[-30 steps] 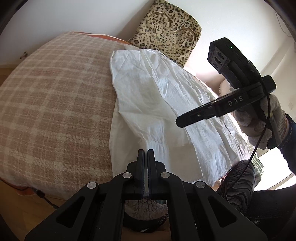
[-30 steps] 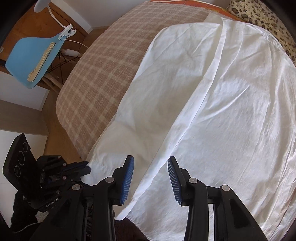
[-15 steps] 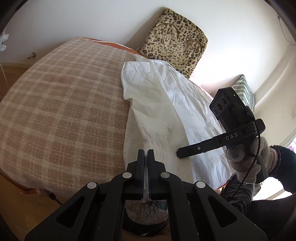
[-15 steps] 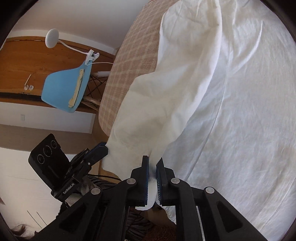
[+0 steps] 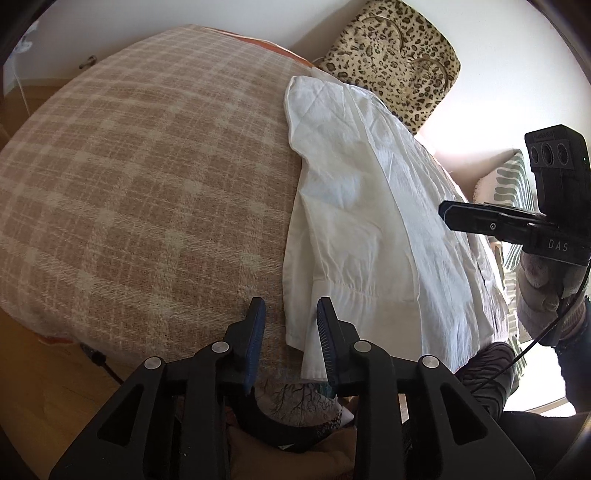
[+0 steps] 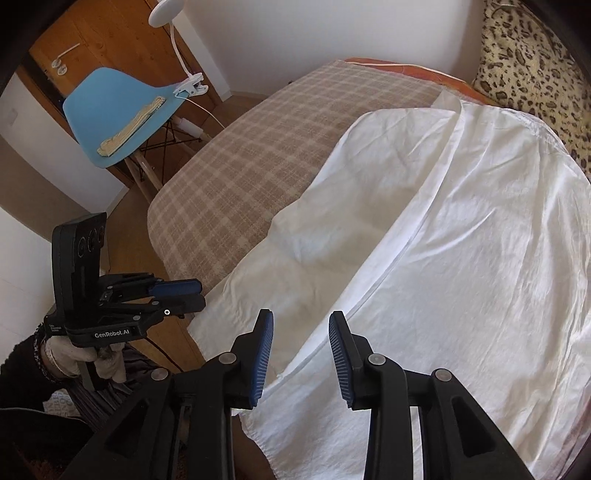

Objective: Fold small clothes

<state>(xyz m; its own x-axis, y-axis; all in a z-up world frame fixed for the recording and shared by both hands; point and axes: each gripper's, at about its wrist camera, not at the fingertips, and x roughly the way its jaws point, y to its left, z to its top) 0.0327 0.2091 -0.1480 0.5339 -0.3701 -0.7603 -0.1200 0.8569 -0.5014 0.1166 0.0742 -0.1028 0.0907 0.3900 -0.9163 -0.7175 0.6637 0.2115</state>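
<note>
The white garment [image 6: 461, 240] lies spread on the plaid bed cover [image 5: 147, 184], one side panel already laid inward so a long fold edge runs away from my right claw [image 6: 301, 354] toward the far end. That panel sits where it does, I judge, to narrow the piece before the next fold.

My right claw hangs above the near hem, jaws apart and opening, nothing pressed between the blue pads [image 6: 263, 356]; the fold edge passes under the gap, but the cloth lies flat below and is not gripped. It looks free to reach for a new hold.

My left claw [image 5: 290, 332] points down at the near left corner of the garment, jaws also parting. The hem's corner hangs off the bed edge just inside the right-hand finger [image 5: 327, 332], with plaid cover showing under the other. The pads do not pinch the cloth. I read this as lining up to take that corner, since it is the loose end that still droops.

Each claw shows in the other's view, held in a gloved hand [image 6: 79, 356] off to the side, clear of the cloth. Beyond the garment's far end leans a leopard cushion [image 5: 399, 59]; off my right claw's left stands a blue chair [image 6: 118, 118] with a clip lamp [image 6: 173, 22].
</note>
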